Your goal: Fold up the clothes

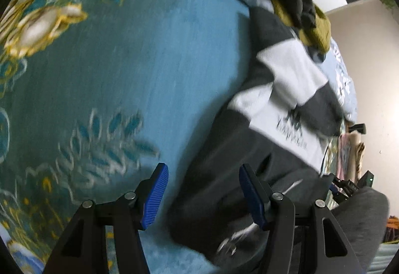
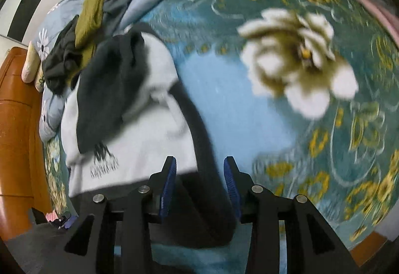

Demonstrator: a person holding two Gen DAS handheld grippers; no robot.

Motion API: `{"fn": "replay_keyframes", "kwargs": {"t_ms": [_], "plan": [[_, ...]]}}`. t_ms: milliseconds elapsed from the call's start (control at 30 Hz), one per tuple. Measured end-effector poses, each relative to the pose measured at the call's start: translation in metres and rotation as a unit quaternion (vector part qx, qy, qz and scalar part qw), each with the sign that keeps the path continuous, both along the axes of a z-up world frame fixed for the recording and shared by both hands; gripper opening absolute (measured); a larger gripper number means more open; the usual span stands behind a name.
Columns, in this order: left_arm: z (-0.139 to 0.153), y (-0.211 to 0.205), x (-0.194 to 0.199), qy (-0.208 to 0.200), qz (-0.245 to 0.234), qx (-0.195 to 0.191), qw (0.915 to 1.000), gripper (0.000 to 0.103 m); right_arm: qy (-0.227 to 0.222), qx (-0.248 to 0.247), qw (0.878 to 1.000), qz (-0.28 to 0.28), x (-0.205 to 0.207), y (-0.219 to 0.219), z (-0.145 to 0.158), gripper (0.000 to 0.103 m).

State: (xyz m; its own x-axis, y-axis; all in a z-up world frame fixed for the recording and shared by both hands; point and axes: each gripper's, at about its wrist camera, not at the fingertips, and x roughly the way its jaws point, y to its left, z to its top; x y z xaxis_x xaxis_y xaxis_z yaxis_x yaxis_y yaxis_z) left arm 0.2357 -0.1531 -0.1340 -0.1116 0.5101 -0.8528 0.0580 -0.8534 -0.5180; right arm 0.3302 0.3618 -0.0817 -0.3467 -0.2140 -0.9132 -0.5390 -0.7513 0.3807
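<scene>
- Both grippers, left gripper (image 1: 203,195) and right gripper (image 2: 199,185), hover with jaws wide apart, gripping nothing.
- Grey-and-white sweatshirt (image 1: 281,109) lies on the floral bedspread (image 1: 124,62).
- Heaped clothes (image 2: 84,32) sit beyond it.

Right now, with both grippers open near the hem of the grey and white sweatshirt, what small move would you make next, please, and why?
Probably lower the right gripper and close it on the dark hem of the sweatshirt: that hem already lies between its open jaws. The left gripper is open too, straddling the opposite dark edge on the blue floral blanket, so it could pinch likewise.
</scene>
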Motion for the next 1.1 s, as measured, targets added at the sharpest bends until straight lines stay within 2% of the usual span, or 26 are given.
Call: {"fn": "replay_keyframes", "kwargs": {"t_ms": [100, 400, 600, 733, 800, 900, 1000, 1100], "plan": [[-0.006, 0.005, 0.016, -0.011, -0.017, -0.008, 0.9998, 0.063, -0.006, -0.007, 1.000, 0.004, 0.016, -0.008, -0.011, 0.041], [-0.010, 0.008, 0.054, -0.011, -0.066, -0.034, 0.9972, 0.063, 0.005, -0.011, 1.000, 0.019, 0.078, -0.015, -0.024, 0.041], [-0.017, -0.007, 0.059, -0.033, -0.040, 0.028, 0.9983, 0.063, 0.042, -0.057, 0.997, -0.021, 0.115, 0.000, -0.025, 0.041], [-0.028, -0.016, 0.061, -0.069, -0.010, 0.095, 0.9930, 0.063, 0.087, -0.101, 0.988, -0.076, 0.133, 0.013, -0.025, 0.054], [-0.031, -0.019, 0.061, -0.077, -0.001, 0.104, 0.9916, 0.063, 0.103, -0.122, 0.982, -0.101, 0.137, 0.018, -0.025, 0.057], [-0.028, -0.012, 0.059, -0.078, -0.006, 0.087, 0.9932, 0.063, 0.107, -0.151, 0.974, -0.130, 0.132, 0.022, -0.033, 0.058], [-0.021, 0.001, 0.058, -0.070, -0.031, 0.051, 0.9957, 0.063, 0.099, -0.153, 0.974, -0.134, 0.115, 0.021, -0.039, 0.058], [-0.019, 0.005, 0.056, -0.073, -0.042, 0.031, 0.9960, 0.063, 0.087, -0.149, 0.980, -0.099, 0.088, 0.009, -0.039, 0.058]]}}
